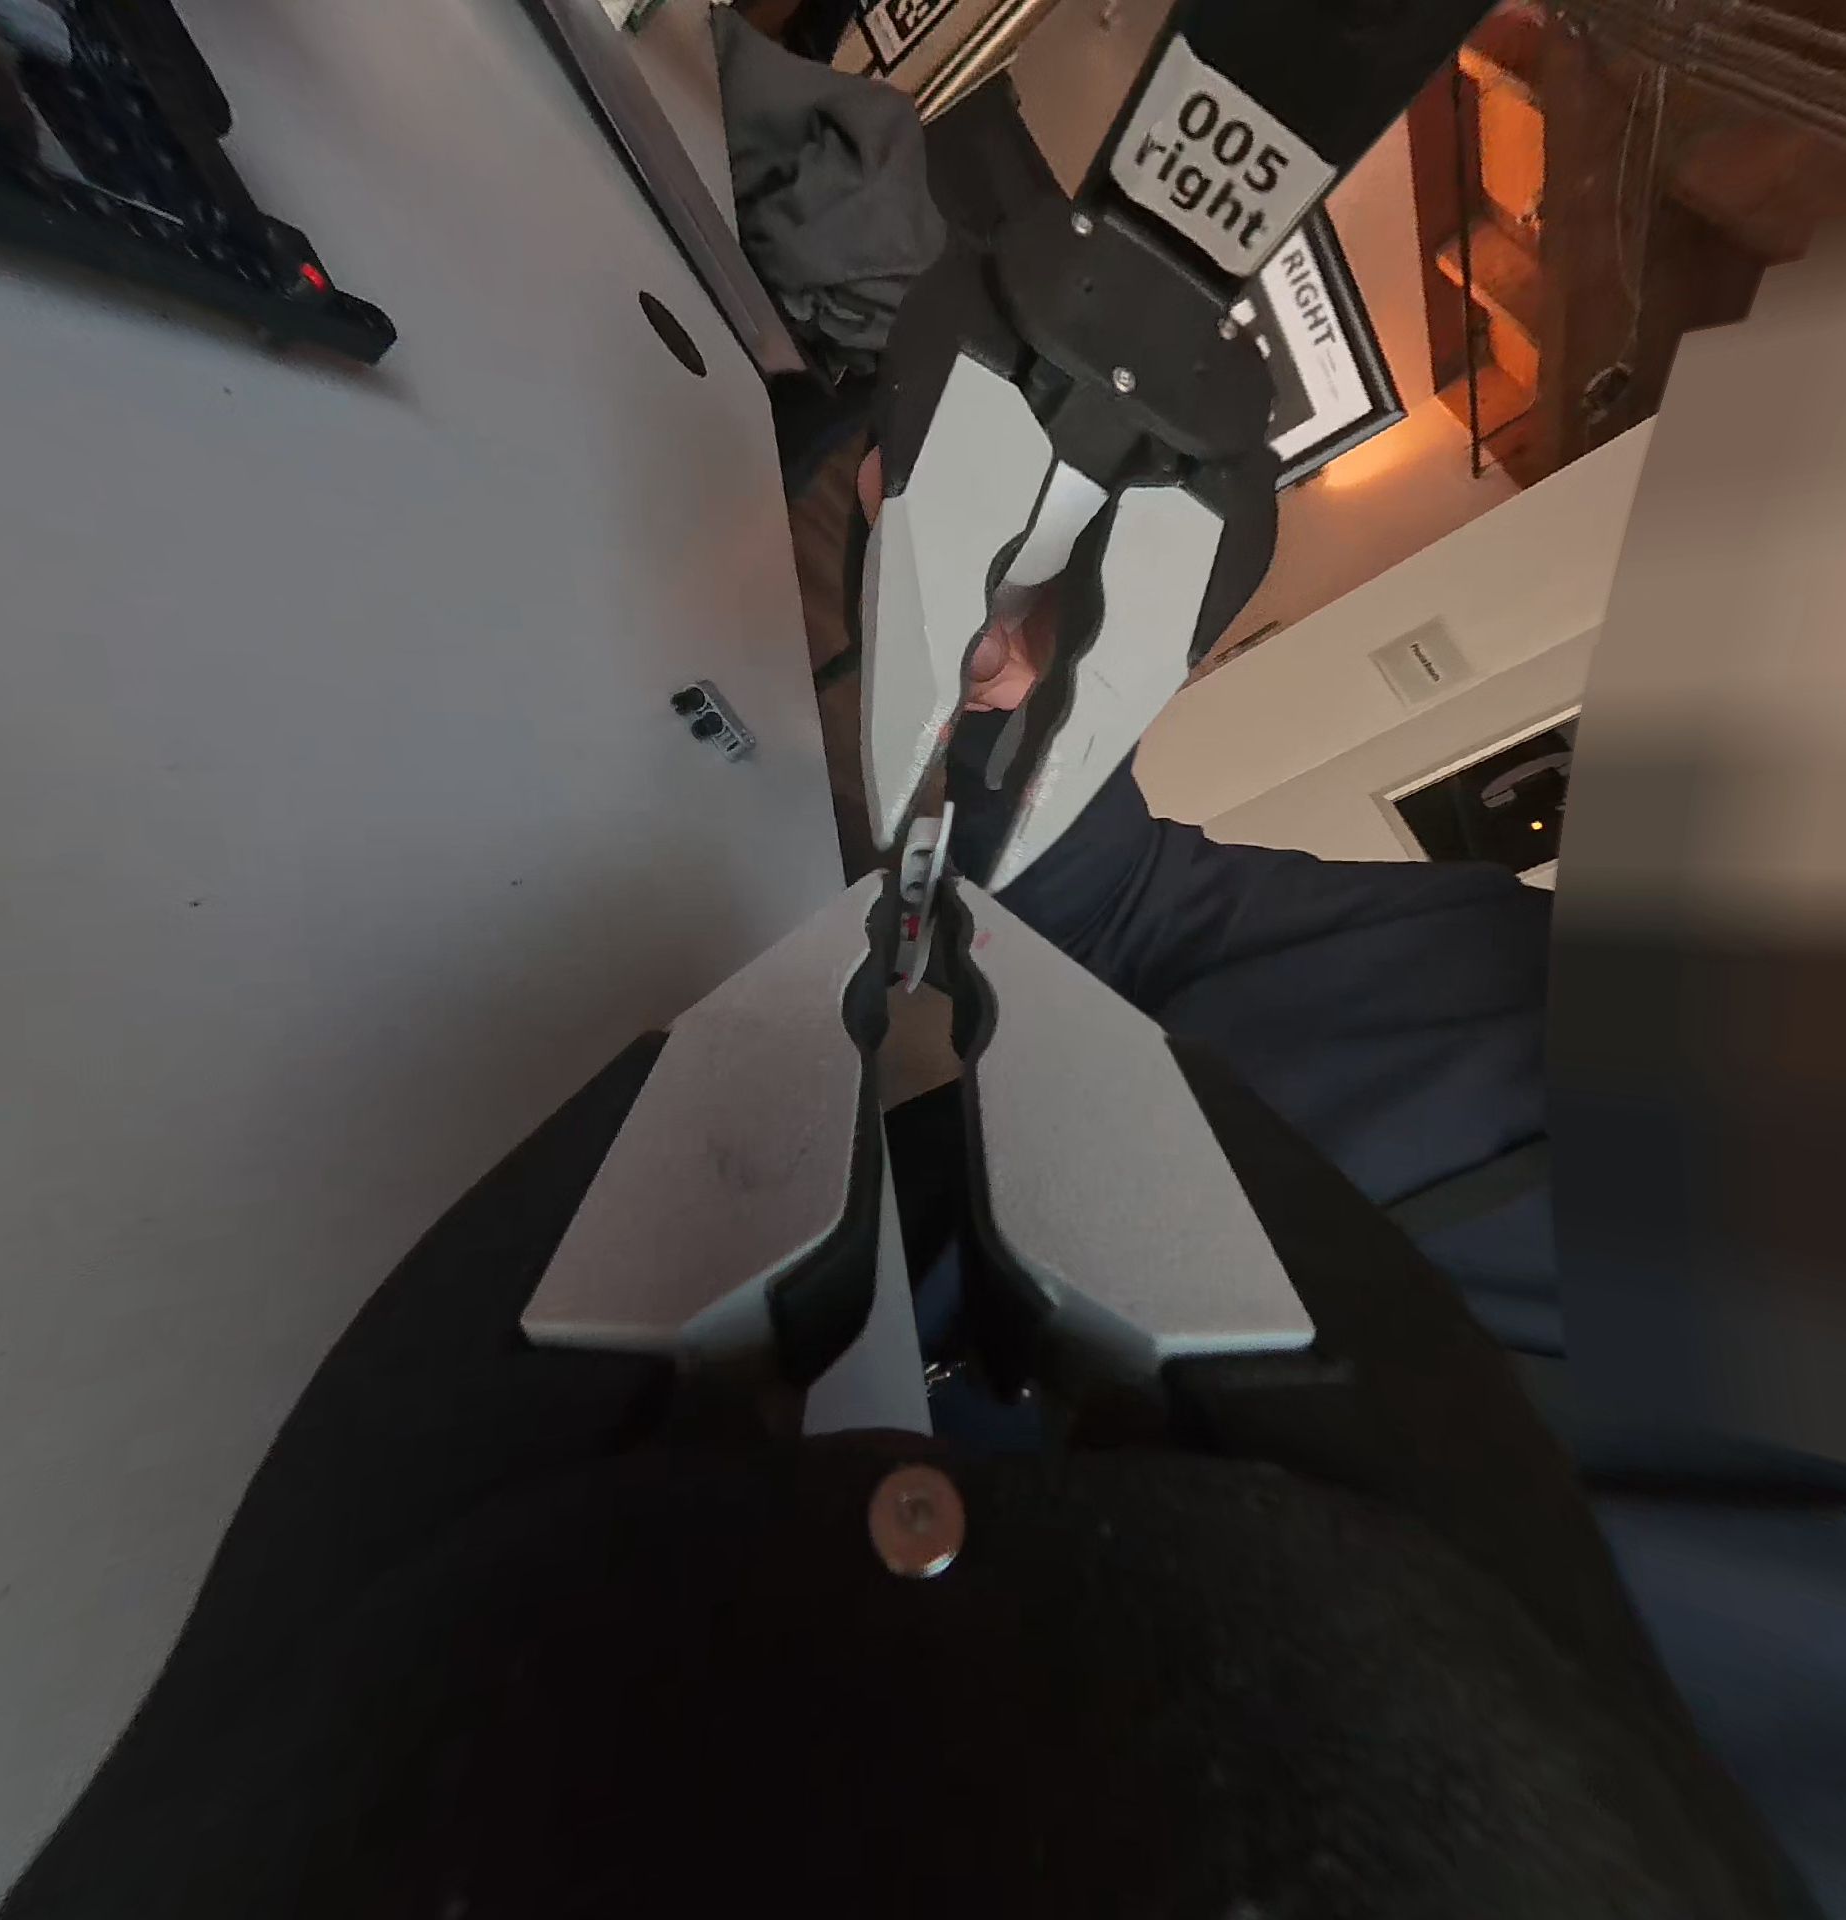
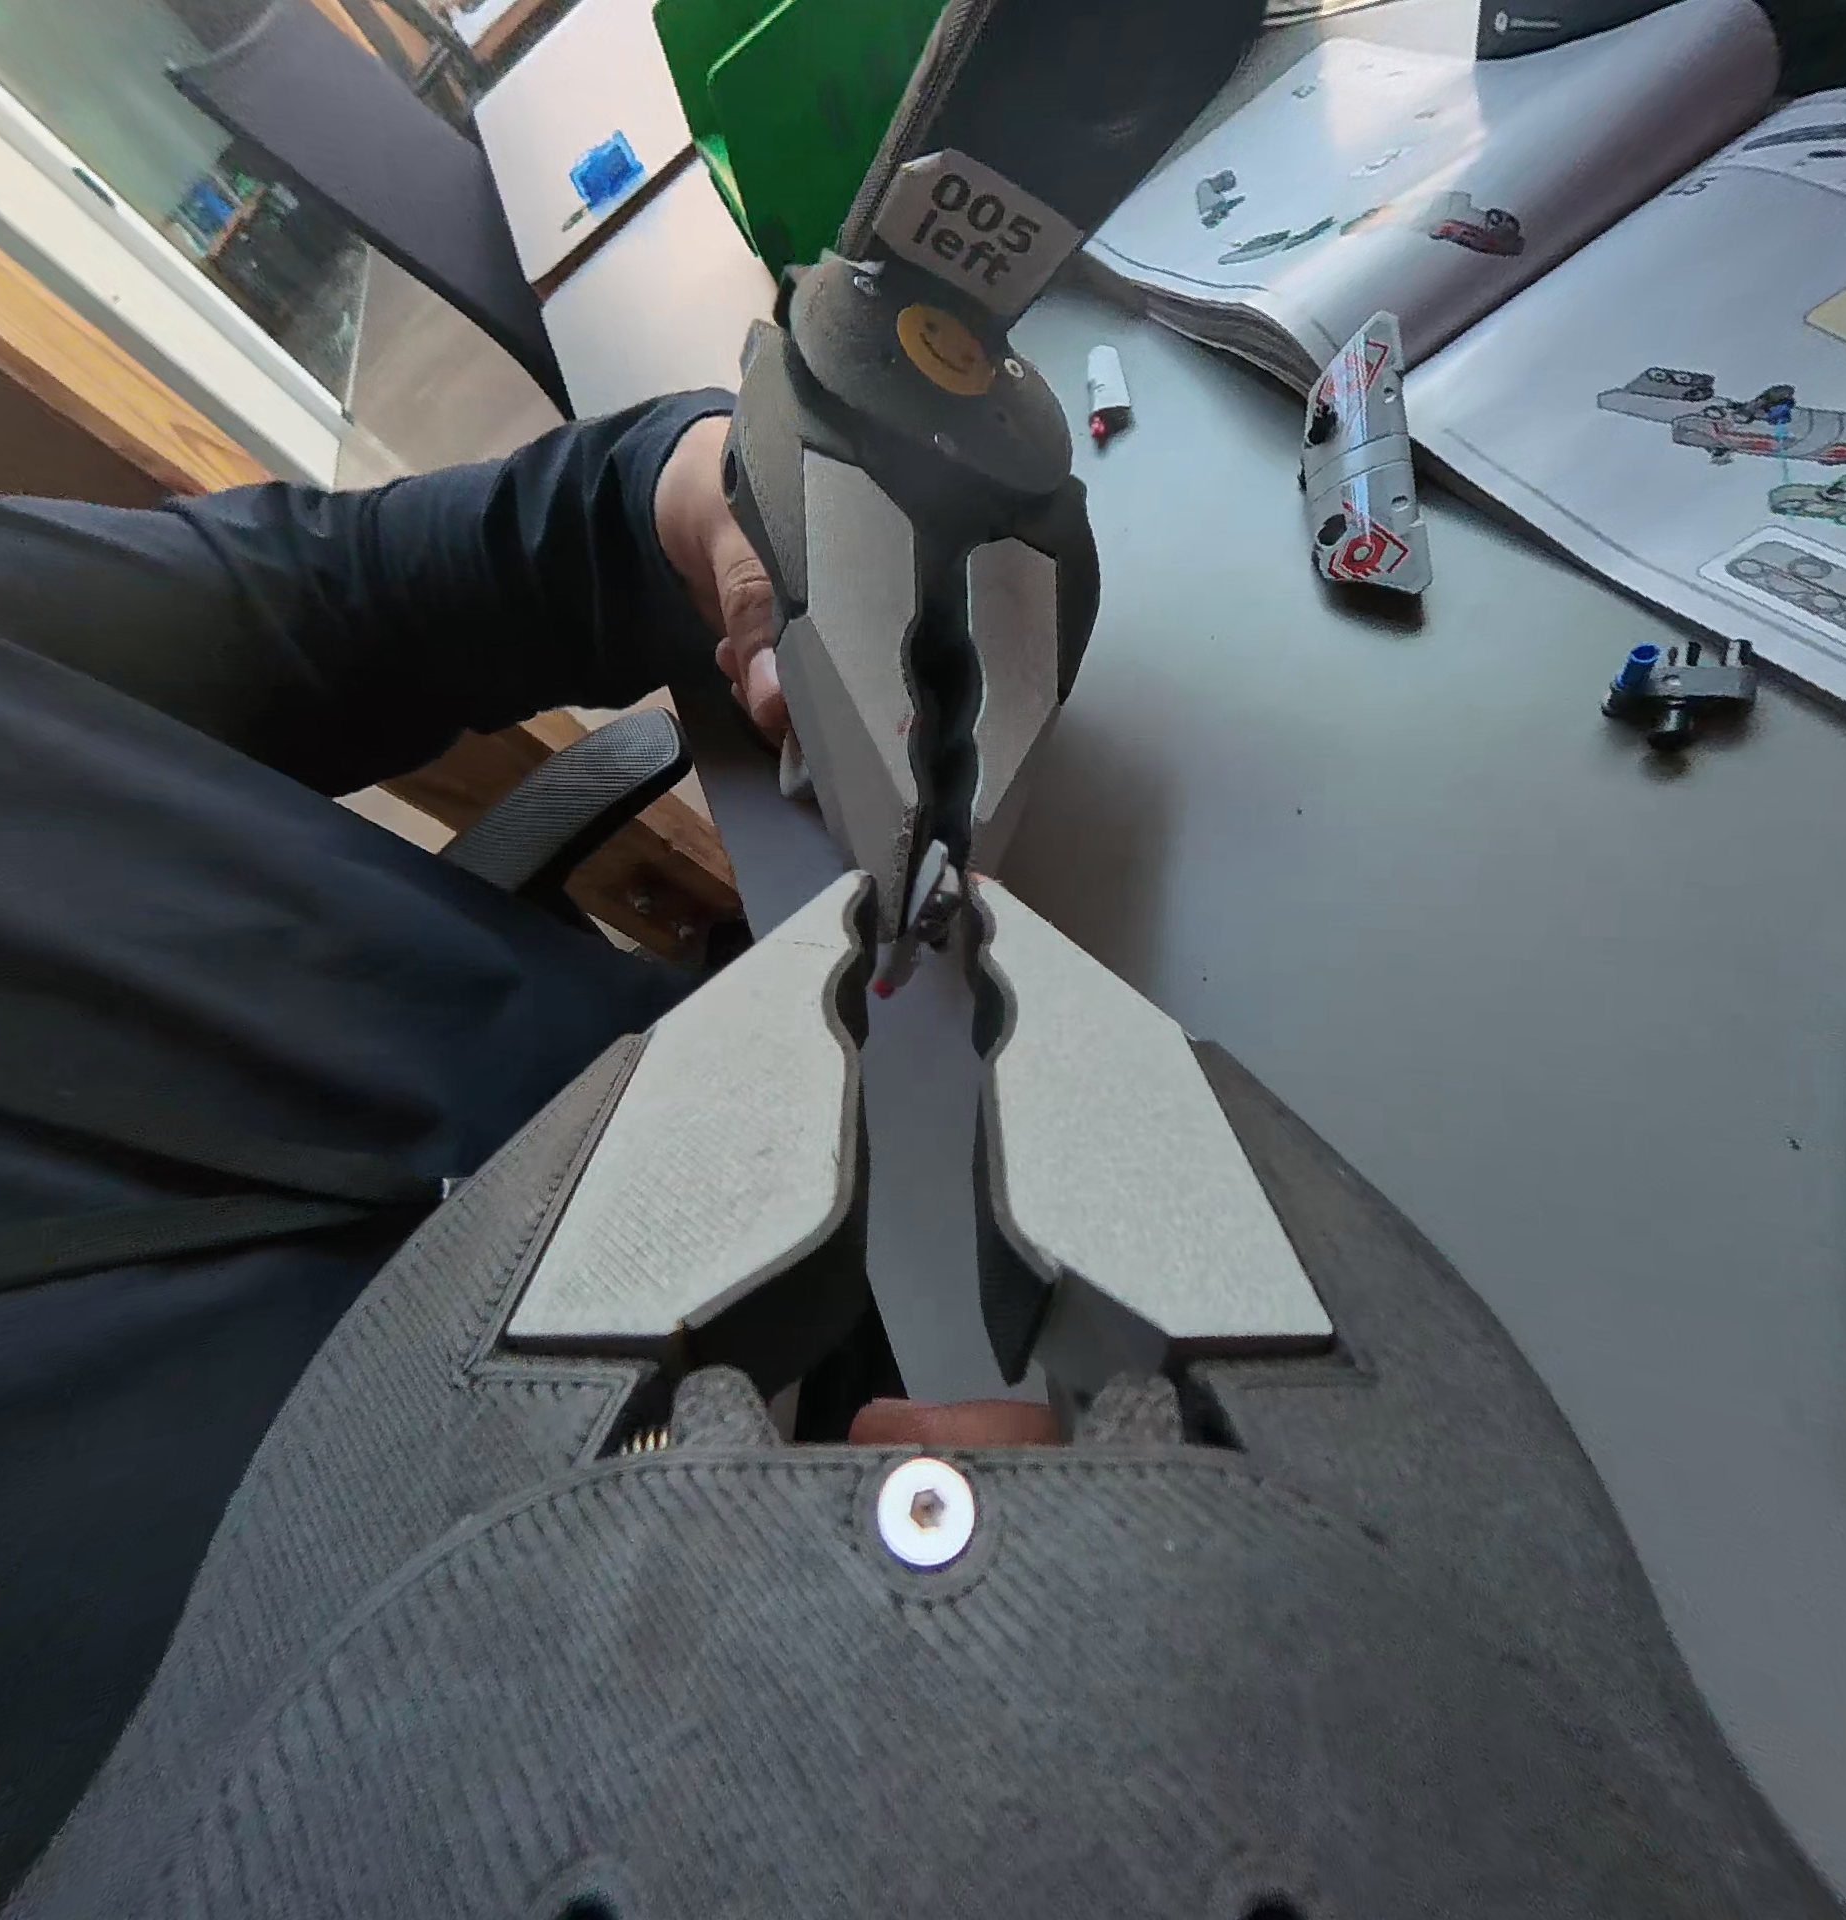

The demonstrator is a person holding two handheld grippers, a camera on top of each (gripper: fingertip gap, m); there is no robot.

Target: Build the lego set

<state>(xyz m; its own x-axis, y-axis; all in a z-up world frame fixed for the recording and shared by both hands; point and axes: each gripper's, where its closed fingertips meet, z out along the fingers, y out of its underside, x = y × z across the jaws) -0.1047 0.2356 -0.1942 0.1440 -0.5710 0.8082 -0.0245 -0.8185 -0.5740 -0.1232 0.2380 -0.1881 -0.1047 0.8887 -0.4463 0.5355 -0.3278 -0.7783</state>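
My left gripper (image 1: 914, 940) and right gripper (image 2: 924, 925) meet tip to tip just off the desk's (image 2: 1314, 935) near edge. Bare desktop lies beyond; the grey lego body (image 2: 1360, 468), black connector (image 2: 1677, 691) and open booklet (image 2: 1625, 343) crowd its far side.

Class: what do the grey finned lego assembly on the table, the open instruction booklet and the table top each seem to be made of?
Grey finned lego assembly: moulded plastic, glossy, judging by sharp highlights on its curved panels; the red markings look printed or stuck on.
Instruction booklet: paper, by its thin stacked page edges and printed diagrams; slightly satin.
Table top: smooth matt grey, probably laminate; the core cannot be seen.
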